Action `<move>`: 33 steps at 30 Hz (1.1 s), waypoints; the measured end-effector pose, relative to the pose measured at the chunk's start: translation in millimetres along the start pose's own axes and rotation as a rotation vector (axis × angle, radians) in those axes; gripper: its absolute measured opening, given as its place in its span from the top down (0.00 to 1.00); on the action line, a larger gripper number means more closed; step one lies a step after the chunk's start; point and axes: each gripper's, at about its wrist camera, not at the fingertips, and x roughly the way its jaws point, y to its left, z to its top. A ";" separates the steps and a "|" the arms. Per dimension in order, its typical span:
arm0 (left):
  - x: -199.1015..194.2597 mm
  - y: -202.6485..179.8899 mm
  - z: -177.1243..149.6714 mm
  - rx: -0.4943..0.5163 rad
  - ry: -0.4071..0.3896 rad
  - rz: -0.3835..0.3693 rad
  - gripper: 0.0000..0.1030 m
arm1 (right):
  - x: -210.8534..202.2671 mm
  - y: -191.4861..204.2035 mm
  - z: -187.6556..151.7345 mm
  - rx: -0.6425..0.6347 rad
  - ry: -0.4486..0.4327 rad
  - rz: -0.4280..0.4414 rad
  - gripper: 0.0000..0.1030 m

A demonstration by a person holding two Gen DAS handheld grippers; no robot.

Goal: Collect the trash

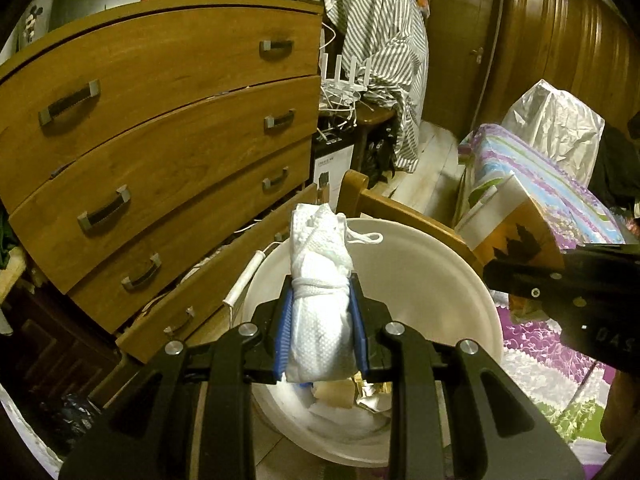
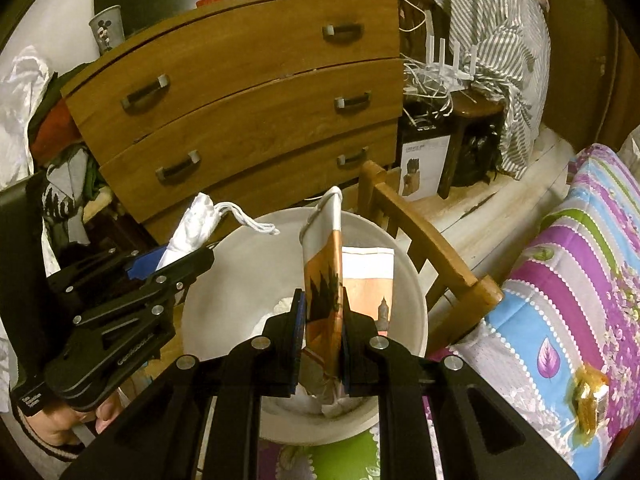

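Both claws grip trash above the white bin (image 1: 460, 280): left gripper (image 1: 322, 320) clenches a white bundle (image 1: 320, 280), right gripper (image 2: 323, 328) a paper bag (image 2: 326, 280). Next, I judge: release both.

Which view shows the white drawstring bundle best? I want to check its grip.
The left wrist view: the white drawstring bundle fills the centre, clamped between the left gripper's blue pads above the white bucket. The right wrist view shows only its top and cord.
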 end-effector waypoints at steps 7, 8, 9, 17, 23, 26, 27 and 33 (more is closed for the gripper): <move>-1.1 6.3 -0.8 -0.001 -0.016 0.052 0.20 | -4.9 -8.2 -0.5 0.018 -0.024 0.007 0.58; -2.2 7.4 -1.4 -0.007 -0.017 0.048 0.20 | -8.0 -10.0 -1.3 0.024 -0.035 0.008 0.58; -3.7 8.1 -1.7 -0.009 -0.020 0.049 0.20 | -11.3 -11.5 -2.2 0.027 -0.043 0.013 0.58; -70.1 9.1 -20.7 -0.065 -0.191 0.042 0.05 | -89.7 -6.5 -47.0 0.055 -0.259 0.065 0.37; -120.7 -1.9 -69.7 -0.065 -0.241 0.026 0.05 | -155.1 14.0 -127.6 -0.009 -0.416 0.032 0.21; -129.1 -8.4 -90.2 -0.066 -0.215 -0.017 0.05 | -175.5 16.2 -170.8 -0.015 -0.444 0.002 0.21; -133.9 -14.3 -97.1 -0.053 -0.218 -0.012 0.05 | -179.9 16.1 -180.1 -0.015 -0.447 -0.002 0.21; -160.9 -32.8 -119.1 -0.029 -0.237 -0.056 0.05 | -197.8 4.2 -219.3 0.022 -0.452 -0.021 0.21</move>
